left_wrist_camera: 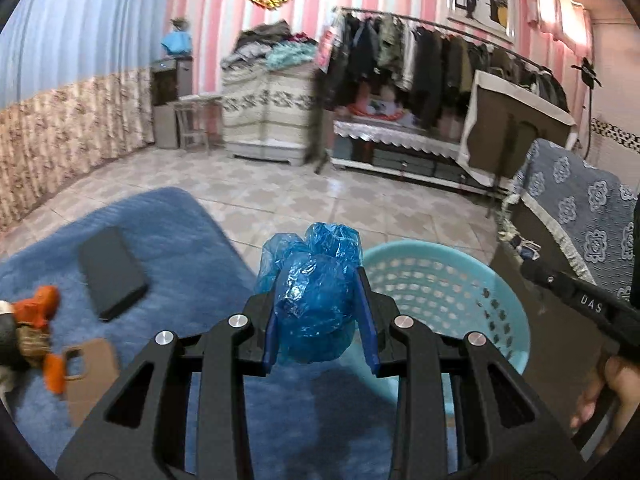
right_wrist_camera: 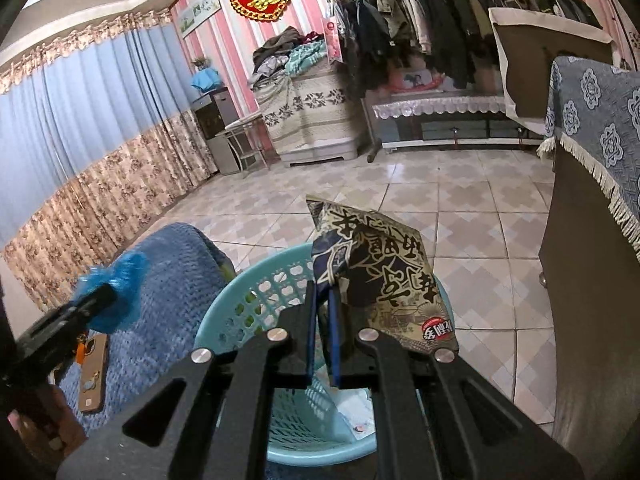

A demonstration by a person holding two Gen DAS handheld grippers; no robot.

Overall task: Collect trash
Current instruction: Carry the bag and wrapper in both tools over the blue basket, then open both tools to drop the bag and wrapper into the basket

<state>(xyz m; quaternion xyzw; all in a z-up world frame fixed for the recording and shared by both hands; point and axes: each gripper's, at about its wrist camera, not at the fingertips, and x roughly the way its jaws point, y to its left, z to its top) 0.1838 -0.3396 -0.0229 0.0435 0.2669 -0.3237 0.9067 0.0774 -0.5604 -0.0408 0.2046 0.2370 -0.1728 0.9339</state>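
Presently: left gripper point(left_wrist_camera: 322, 320) pinching blue plastic bag point(left_wrist_camera: 316, 288), basket point(left_wrist_camera: 448, 280) just right; right gripper point(right_wrist_camera: 322, 332) clamping snack wrapper point(right_wrist_camera: 380, 276) above basket.

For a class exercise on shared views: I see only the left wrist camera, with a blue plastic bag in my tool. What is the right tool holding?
Observer: The right tool is shut on a snack packet, dark with gold lettering.
Operator: Where is it relative to the basket?
Observer: Above the turquoise basket, not dropped yet.
Operator: Anything inside the basket?
Observer: A pale scrap of paper lies on its bottom.
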